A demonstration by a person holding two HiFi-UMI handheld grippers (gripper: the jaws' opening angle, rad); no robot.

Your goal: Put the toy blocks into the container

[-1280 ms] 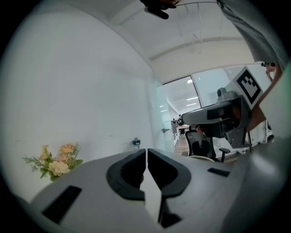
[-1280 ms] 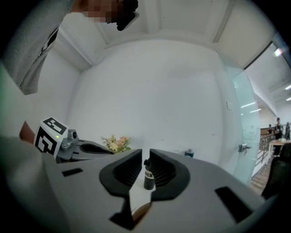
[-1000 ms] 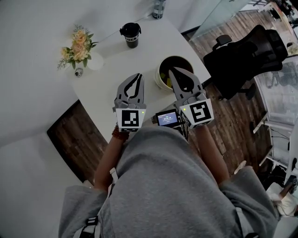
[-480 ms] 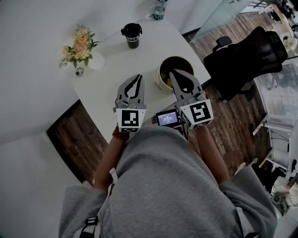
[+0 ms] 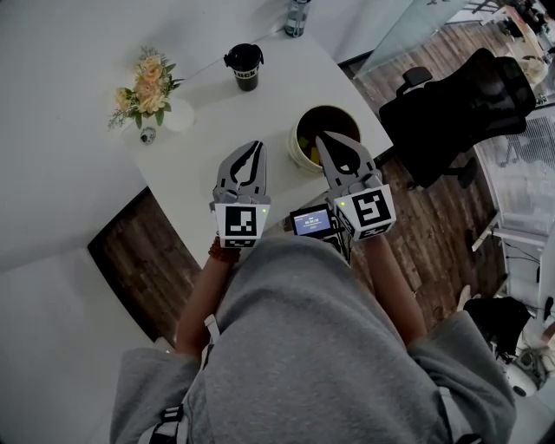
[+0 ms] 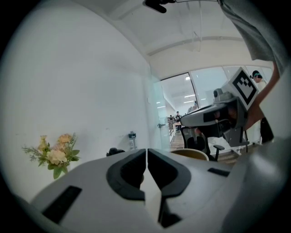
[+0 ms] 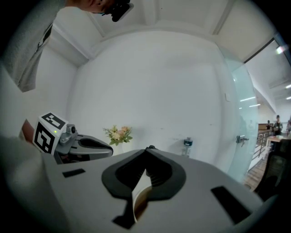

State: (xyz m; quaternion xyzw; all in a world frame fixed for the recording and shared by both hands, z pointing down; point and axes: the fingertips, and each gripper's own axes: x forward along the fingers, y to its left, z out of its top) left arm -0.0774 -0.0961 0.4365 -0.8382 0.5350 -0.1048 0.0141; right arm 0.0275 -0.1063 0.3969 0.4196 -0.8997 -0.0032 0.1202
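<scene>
The person holds both grippers over a white table (image 5: 199, 165), side by side and pointing away from the body. The left gripper (image 5: 257, 145) hangs above bare tabletop. In the left gripper view its jaws stand together, tip to tip, with nothing between them. The right gripper (image 5: 326, 137) reaches over the near edge of the container (image 5: 299, 160) — a round, pale tub near the table's right edge. In the right gripper view those jaws also meet at the tips and grip nothing; only the container's rim shows through the hollow behind them.

The blocks (image 5: 305, 146) lie inside the container as yellow-green shapes, partly hidden under the right gripper; how many there are cannot be told.

Farther back on the table stand flowers (image 5: 143, 89), a black cup (image 5: 244, 66) and, at the far edge, a bottle (image 5: 296, 16). A small lit screen (image 5: 310, 221) sits between the two grippers, close to the person's grey top. Off the table's right side, a black chair (image 5: 468, 95) stands on a wooden floor.
</scene>
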